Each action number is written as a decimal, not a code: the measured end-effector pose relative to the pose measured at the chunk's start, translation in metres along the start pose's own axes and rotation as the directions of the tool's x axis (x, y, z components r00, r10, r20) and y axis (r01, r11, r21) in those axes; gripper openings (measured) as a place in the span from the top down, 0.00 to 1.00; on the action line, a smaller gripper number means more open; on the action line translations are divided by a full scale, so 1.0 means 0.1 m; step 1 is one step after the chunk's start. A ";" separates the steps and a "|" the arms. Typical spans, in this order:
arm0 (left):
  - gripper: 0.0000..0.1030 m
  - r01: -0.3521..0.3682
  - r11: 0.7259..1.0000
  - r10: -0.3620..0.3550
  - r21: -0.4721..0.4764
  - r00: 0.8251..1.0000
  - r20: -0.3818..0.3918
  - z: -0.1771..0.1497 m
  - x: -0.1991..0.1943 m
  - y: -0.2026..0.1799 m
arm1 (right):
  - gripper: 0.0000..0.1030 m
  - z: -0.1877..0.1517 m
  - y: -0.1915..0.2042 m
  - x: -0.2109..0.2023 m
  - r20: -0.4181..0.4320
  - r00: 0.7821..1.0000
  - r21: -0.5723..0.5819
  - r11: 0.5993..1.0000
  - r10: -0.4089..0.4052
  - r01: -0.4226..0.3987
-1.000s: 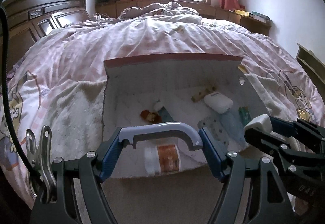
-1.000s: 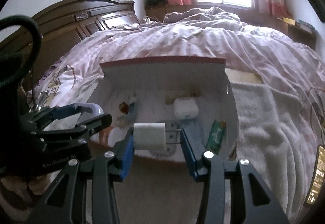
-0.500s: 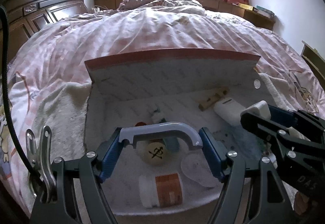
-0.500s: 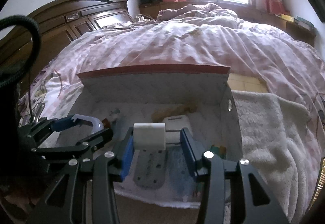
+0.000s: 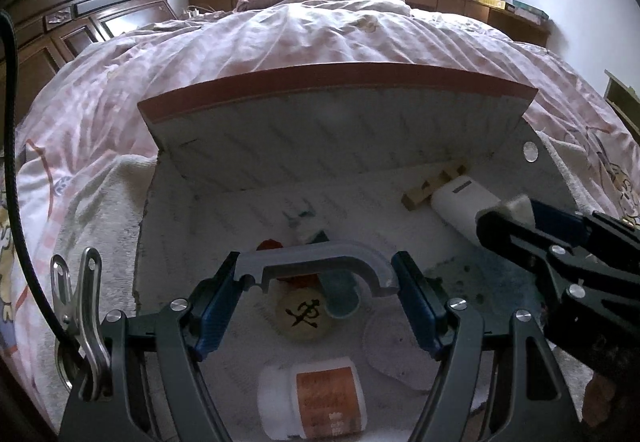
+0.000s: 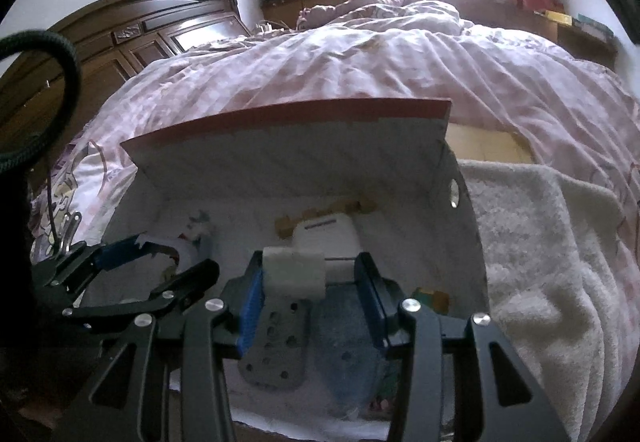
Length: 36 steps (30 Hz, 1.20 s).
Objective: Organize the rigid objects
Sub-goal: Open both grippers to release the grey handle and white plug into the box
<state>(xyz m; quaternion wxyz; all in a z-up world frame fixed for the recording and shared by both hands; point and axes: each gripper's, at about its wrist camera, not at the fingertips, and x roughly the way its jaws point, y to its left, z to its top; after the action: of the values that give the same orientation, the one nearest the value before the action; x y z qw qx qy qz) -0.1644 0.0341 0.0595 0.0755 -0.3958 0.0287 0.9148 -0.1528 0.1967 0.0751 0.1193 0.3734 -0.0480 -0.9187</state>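
A white box with a red-edged lid [image 5: 340, 129] lies open on the bed; it also shows in the right wrist view [image 6: 280, 157]. My left gripper [image 5: 318, 276] is shut on a grey curved handle piece [image 5: 316, 260] and holds it over the box floor. My right gripper [image 6: 310, 276] is shut on a white plug adapter [image 6: 294, 272] with metal prongs, over the box's right half. The right gripper also shows at the right of the left wrist view [image 5: 516, 217].
In the box lie a white bottle with an orange label [image 5: 316, 398], a round wooden piece with a black mark [image 5: 304, 316], a white case [image 5: 460, 201], a wooden block [image 5: 432, 185], a perforated grey plate [image 6: 276, 346] and a blue pad [image 6: 344, 346]. A white towel [image 6: 540, 242] lies right of the box.
Both grippers moved forward over the open box with their objects still held. The box and its contents now loom larger and closer.
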 end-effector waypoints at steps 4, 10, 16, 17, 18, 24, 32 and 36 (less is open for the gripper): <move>0.26 -0.001 1.000 0.001 -0.001 1.000 -0.001 -0.01 0.02 0.01 | 0.53 -0.02 -0.01 0.02 -0.010 1.000 0.011 1.000 0.003 -0.002; 0.26 -0.024 1.000 0.023 -0.012 1.000 -0.017 -0.03 0.05 0.02 | 0.37 -0.03 0.00 0.00 0.006 1.000 0.022 1.000 0.022 -0.023; 0.26 -0.036 0.999 0.036 -0.003 0.999 -0.001 -0.03 0.01 0.01 | 0.31 -0.04 0.04 -0.06 0.024 0.999 0.017 0.999 0.028 -0.028; 0.26 -0.037 0.999 0.037 -0.002 0.999 0.000 -0.03 0.00 0.01 | 0.31 -0.04 0.04 -0.06 0.024 0.999 0.018 0.999 0.030 -0.031; 0.26 -0.037 0.999 0.037 -0.002 0.999 0.001 -0.03 -0.01 0.01 | 0.30 -0.04 0.05 -0.07 0.025 0.999 0.017 0.999 0.033 -0.034; 0.26 -0.034 0.999 0.034 -0.009 0.999 -0.005 -0.04 -0.03 0.00 | 0.30 -0.06 0.07 -0.12 0.033 0.999 0.017 0.999 0.035 -0.036; 0.26 -0.018 0.999 0.018 -0.036 1.000 0.001 -0.10 -0.20 -0.01 | 0.29 -0.11 0.09 -0.28 0.070 0.996 0.038 0.998 0.046 -0.049; 0.26 -0.019 0.999 0.020 -0.043 1.000 0.021 -0.13 -0.30 0.00 | 0.26 -0.16 0.12 -0.40 0.094 0.994 0.037 0.998 0.049 -0.052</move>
<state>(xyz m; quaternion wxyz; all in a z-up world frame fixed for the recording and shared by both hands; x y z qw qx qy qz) -0.1348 0.0292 0.0726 0.0585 -0.3871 0.0123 0.9201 -0.1120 0.1953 0.0928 0.1329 0.3313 -0.0809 -0.9306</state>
